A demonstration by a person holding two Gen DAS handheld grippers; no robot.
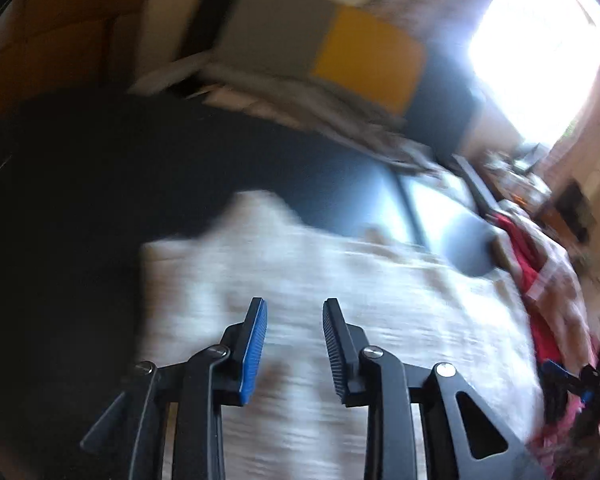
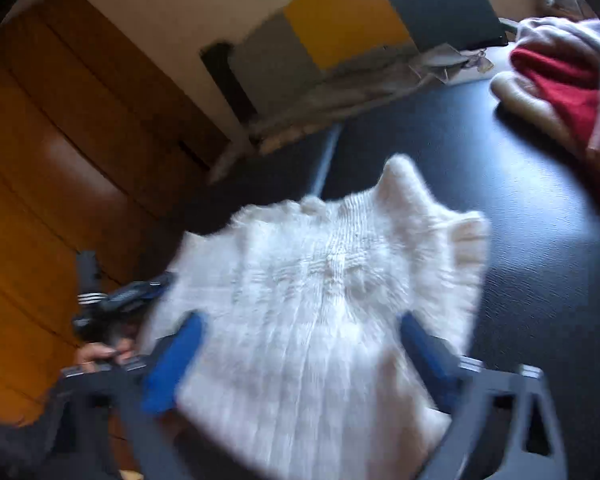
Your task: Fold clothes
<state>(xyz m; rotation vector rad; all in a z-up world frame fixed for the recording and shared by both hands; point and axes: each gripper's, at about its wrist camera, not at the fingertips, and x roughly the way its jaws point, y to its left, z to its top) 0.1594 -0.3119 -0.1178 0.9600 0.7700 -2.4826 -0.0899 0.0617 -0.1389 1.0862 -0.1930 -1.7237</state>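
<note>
Below, white knit sweater (image 2: pixel 320 300) on dark table (image 2: pixel 540 280), both grippers' fingers (image 1: pixel 256 344) apart, empty.

A dark table (image 2: pixel 540 264) fills the foreground of both views. Behind it stands a panel of grey and yellow blocks (image 1: pixel 332 46), with rumpled grey fabric (image 1: pixel 300 100) heaped at its foot. A brown wooden door (image 2: pixel 72 152) shows at the left of the right wrist view. A bright window (image 1: pixel 540 40) glares at upper right, washed out.
</note>
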